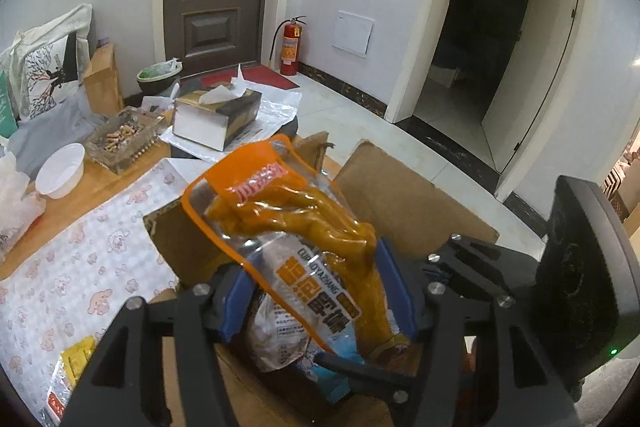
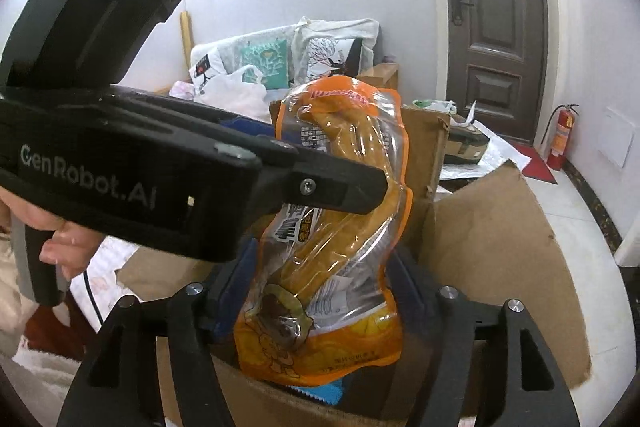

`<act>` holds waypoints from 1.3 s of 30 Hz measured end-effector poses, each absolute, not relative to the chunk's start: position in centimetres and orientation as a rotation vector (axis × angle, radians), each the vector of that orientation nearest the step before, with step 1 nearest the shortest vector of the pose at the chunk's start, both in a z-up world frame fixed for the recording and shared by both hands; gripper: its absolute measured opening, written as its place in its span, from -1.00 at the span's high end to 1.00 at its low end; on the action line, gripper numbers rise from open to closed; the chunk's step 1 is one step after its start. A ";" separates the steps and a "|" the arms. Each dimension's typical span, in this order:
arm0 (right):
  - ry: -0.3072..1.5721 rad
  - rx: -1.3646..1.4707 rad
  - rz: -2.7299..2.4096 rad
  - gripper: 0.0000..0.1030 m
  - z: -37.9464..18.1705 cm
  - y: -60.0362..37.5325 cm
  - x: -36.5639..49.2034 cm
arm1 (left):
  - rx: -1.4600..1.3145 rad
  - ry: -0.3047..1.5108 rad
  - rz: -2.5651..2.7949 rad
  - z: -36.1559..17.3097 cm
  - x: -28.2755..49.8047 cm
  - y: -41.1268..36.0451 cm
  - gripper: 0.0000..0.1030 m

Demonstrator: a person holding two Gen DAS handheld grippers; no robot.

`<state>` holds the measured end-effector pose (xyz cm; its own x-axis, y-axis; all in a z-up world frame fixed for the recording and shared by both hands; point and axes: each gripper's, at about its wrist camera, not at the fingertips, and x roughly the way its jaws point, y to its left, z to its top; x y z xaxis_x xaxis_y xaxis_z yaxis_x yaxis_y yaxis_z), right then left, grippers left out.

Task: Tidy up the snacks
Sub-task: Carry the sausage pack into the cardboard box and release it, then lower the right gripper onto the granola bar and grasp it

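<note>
My left gripper (image 1: 316, 291) pinches the orange snack pouch (image 1: 288, 227) over the cardboard box (image 1: 400, 195). My right gripper (image 2: 320, 291) brackets it, seemingly without pressing. Only the right view shows my hand (image 2: 60, 239).

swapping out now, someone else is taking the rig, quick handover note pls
Left gripper: pads either side of an orange snack pack; grip unclear.
Right gripper: an orange snack pack stands between its pads; grip unclear.
Both packs are over the open cardboard box, which already holds snacks.
Left: drop them in, then fetch the yellow packet on the tablecloth.
</note>
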<state>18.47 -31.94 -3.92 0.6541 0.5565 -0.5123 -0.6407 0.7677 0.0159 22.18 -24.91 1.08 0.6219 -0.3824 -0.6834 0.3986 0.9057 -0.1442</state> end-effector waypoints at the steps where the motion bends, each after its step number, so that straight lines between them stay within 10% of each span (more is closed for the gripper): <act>1: 0.519 -0.178 0.681 -0.27 -3.8 -31.9 18.2 | 0.028 0.773 -0.438 1.1 22.1 -24.8 -0.09; 39: 0.547 -0.235 0.916 -0.35 -2.1 -16.1 10.1 | -0.133 0.685 -0.108 1.2 6.2 -2.2 -0.26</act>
